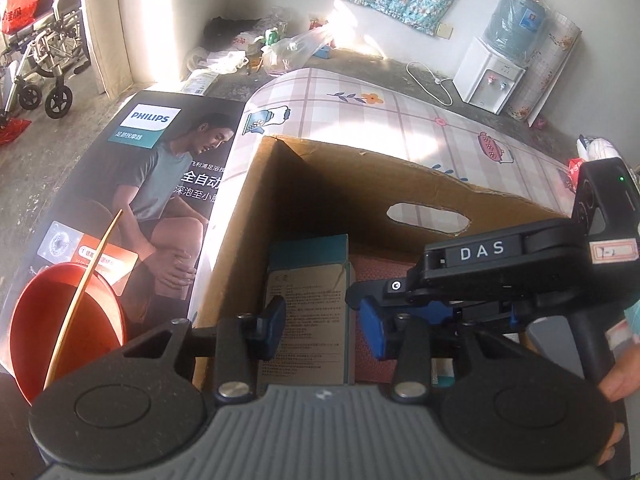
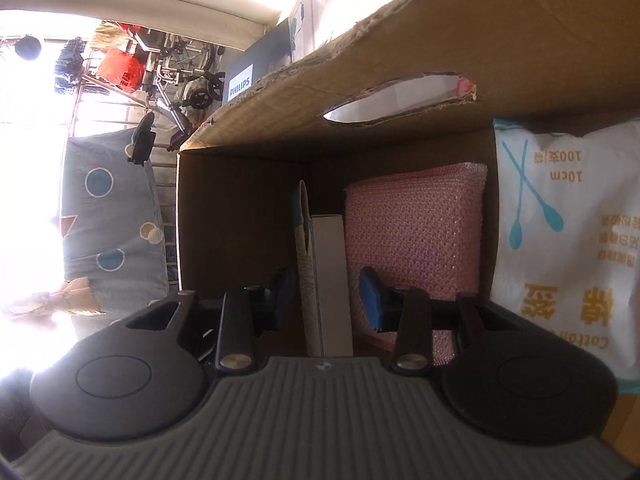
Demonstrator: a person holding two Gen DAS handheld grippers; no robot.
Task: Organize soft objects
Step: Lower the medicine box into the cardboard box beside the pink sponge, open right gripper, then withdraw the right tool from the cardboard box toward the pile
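Between the dark pads of the left gripper [image 1: 322,330], whose jaws are standing apart around nothing, a teal-topped printed carton [image 1: 308,304] is showing, lying deep inside the open cardboard box [image 1: 240,216]. Just beside it the right gripper [image 1: 356,304] is reaching over the box's near side, a person's hand [image 1: 622,380] gripping its handle; in its own view its jaws [image 2: 324,300] are also standing apart, straddling a slim white carton [image 2: 328,276] without visibly pressing it. Right of that carton a pink mesh sponge [image 2: 416,240] is standing on edge, and further right a white bag of cotton swabs [image 2: 564,240] is leaning against the box wall. The sponge and the bag are likely the soft things to sort, so the right gripper is probably needing to shift toward the sponge and close gently on its edge. Both tools are crowding one opening, so one hand is better waiting. Beyond the box a checked cloth [image 1: 400,120] is spreading out, with a water dispenser [image 1: 492,76] against the far wall.
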